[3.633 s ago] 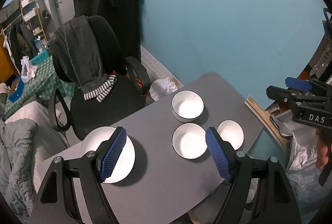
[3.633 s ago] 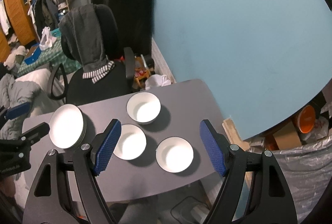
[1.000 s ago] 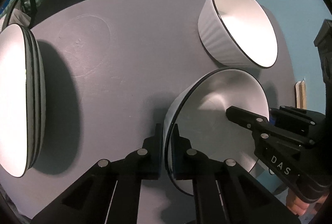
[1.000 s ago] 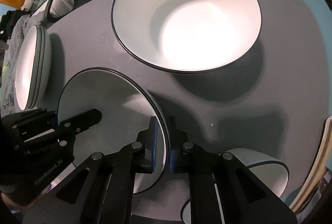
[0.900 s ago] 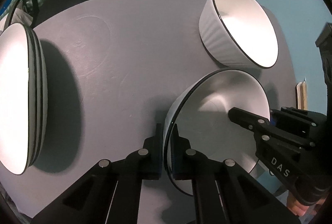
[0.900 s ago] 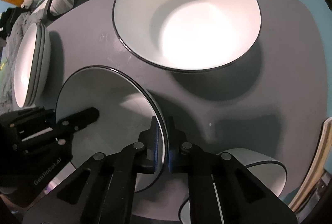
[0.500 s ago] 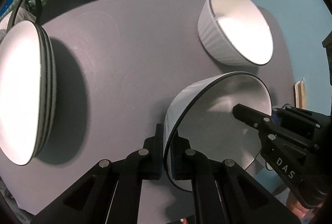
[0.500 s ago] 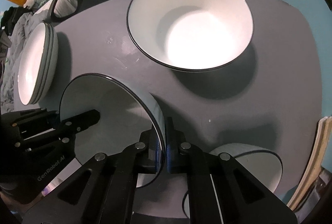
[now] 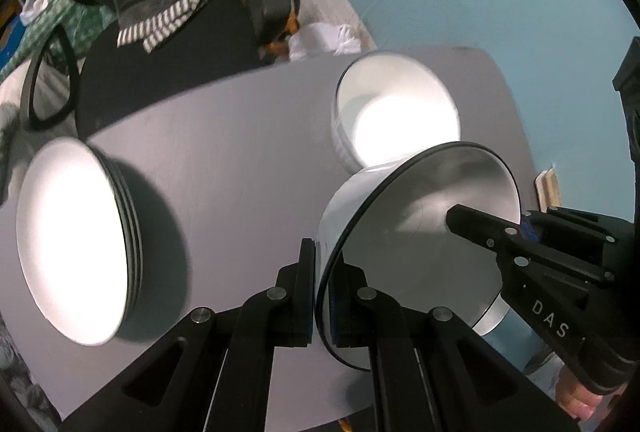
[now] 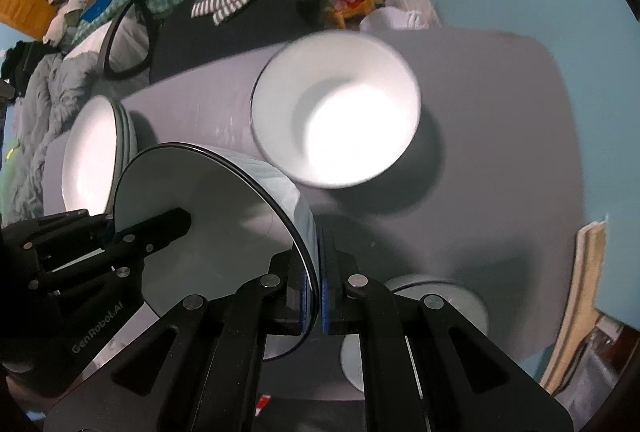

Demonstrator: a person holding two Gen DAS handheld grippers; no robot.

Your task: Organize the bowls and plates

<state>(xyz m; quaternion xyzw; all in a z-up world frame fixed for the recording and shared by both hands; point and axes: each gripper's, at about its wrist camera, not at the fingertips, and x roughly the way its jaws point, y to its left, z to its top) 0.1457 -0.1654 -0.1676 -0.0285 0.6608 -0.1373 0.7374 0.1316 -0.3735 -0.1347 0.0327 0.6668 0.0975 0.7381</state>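
Plate stack (image 9: 76,252) at table (image 9: 240,152) left, far bowl (image 9: 400,116) right, held bowl (image 9: 420,232) nearer.

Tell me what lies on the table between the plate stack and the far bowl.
Nothing: in the left wrist view, bare table separates plate stack and far bowl.
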